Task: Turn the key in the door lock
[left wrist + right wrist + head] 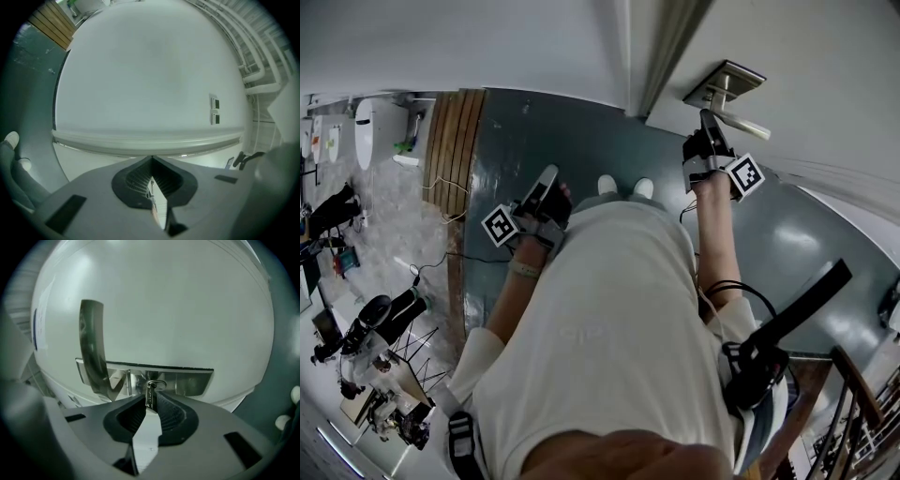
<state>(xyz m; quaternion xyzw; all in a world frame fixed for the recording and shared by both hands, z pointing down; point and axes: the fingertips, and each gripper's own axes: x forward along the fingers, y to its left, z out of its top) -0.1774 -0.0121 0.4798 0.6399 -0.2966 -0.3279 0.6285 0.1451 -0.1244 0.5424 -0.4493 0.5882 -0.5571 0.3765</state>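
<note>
**Right gripper** [150,405]: your jaws stand almost together. Their tips are pinched on the small silver metal key [150,393], with a ribbed black pad [174,416] on either side of its head.

**Key:** it is seated in the keyhole of the brushed-steel lock plate [187,381]. The shaft is inside the plate and only the head shows, caught at your jaw tips.

**Lock plate:** it is fixed flat on the white door [178,310]. In the right gripper view it runs as a band from left to right, because your gripper is rolled onto its side.

**Curved steel lever handle** [92,345]: it springs from the left end of the plate, just beside the key, and clear of your jaws.

**Head view:** the plate [727,86] sits at the far right. Your right gripper is pushed up against it from the near side, and the gripper's black-and-white marker cube [746,176] sits just behind.

**Left gripper** [152,164]: your jaws are closed tip to tip with nothing between them. It faces a plain white wall [150,70].

**Left gripper's place:** it is held at your left side, well apart from the lock, above the grey-green floor [581,141].
</note>
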